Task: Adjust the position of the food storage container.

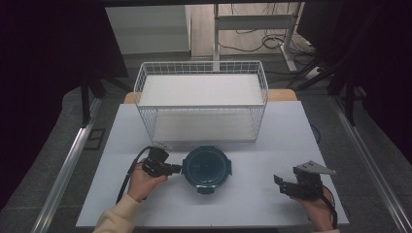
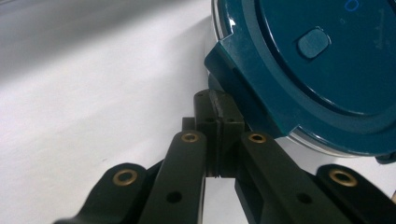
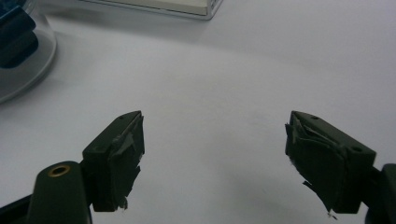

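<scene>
- White tabletop (image 1: 252, 194) under both my claws; dark room around, wire basket (image 1: 201, 99) at the far edge, well beyond my tips.
- Left claw (image 1: 176, 168): jaws fully shut, pads pressed together with nothing between them. Tips sit against the side latch (image 2: 243, 70) of the round teal-lidded container (image 1: 207, 168), which lies directly ahead of that claw, touching it.
- Right claw (image 3: 212, 154): jaws standing wide, holding nothing, bare table between the pads. Container is well off to its left front, clear wall (image 3: 28, 56) just at the edge of its view.
- Risk 1: container isn't braced. If I push at the latch with closed tips, I'd expect the whole thing to slide away toward my right claw instead of the latch giving.
- Risk 2: shut tips make a narrow contact. Any angle error and they skate off the latch edge, over or under the lid rim (image 2: 299, 126).
- Risk 3: push too high and the container may tip, its clear wall looks smooth on a smooth table.
- Risk 4: right claw is too far away to catch or steady anything in time.
- Can't tell whether the latch is already unclipped.
</scene>
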The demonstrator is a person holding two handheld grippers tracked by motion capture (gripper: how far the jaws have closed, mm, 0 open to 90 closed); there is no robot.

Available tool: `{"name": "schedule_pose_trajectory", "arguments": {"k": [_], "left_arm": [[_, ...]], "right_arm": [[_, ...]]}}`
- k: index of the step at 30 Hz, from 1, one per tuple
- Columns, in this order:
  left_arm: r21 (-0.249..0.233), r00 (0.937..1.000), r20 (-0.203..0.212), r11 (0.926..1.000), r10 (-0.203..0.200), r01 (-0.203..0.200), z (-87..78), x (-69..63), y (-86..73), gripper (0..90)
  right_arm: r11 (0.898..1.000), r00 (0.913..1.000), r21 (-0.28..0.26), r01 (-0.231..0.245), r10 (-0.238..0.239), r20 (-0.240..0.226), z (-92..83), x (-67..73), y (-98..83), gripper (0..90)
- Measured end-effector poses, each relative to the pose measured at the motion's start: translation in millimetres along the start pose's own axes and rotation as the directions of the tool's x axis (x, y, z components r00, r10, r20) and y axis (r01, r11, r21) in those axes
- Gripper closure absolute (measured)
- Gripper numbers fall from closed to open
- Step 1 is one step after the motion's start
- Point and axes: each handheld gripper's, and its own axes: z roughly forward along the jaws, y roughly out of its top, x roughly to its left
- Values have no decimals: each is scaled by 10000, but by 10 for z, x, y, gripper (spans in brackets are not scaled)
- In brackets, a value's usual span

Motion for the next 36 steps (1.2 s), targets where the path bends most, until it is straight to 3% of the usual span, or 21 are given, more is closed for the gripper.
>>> {"name": "schedule_pose_trajectory", "arguments": {"k": [7, 20, 22, 23, 26, 27, 28, 30, 31, 32, 34, 35, 36], "left_arm": [[304, 9989, 346, 9990, 316, -327, 108, -90, 16, 900], [257, 9986, 380, 9990, 358, -368, 119, -119, 6, 900], [138, 9985, 419, 9993, 351, -357, 104, -99, 5, 900], [-268, 9990, 351, 9993, 283, -274, 35, -60, 10, 899], [-699, 9994, 326, 9975, 90, -67, -80, 0, 1, 896], [-1260, 9997, 225, 9920, -80, 108, -198, 39, -28, 869], [-1260, 9997, 225, 9920, -80, 108, -198, 39, -28, 845], [-1771, 9998, 138, 9841, -129, 151, -310, 39, -64, 820], [-1994, 9998, 197, 9798, -104, 141, -356, 33, -80, 735], [-2167, 9996, 264, 9762, -43, 100, -398, 28, -94, 735], [-2286, 9993, 339, 9732, -177, 250, -460, 14, -113, 576], [-2341, 9984, 356, 9708, -447, 519, -500, 21, -125, 443], [-2341, 9984, 356, 9708, -447, 519, -500, 21, -125, 398]], "right_arm": [[10000, 10000, 6, 4, -4, -2, 0, -1, -1, 197], [10000, 10000, 15, 32, -32, -8, -2, 1, -2, 197], [10000, 10000, 6, 1, -1, 18, -5, -2, -1, 197], [10000, 10000, -16, -26, 26, 37, -10, -6, -3, 197], [9999, 9999, -45, 101, -100, 44, -24, 2, 6, 197], [9989, 9991, -203, 420, -421, -33, -47, 38, 32, 197], [9989, 9991, -203, 420, -421, -33, -47, 38, 32, 197], [9975, 9979, -382, 599, -607, -217, -61, 89, 66, 196], [9970, 9969, -477, 615, -637, -456, -54, 144, 92, 191], [9970, 9969, -477, 615, -637, -456, -54, 144, 92, 191], [9967, 9954, -529, 608, -645, -712, -38, 191, 104, 189], [9968, 9940, -513, 619, -662, -868, -20, 237, 106, 187], [9968, 9940, -513, 619, -662, -868, -20, 237, 106, 187]]}}
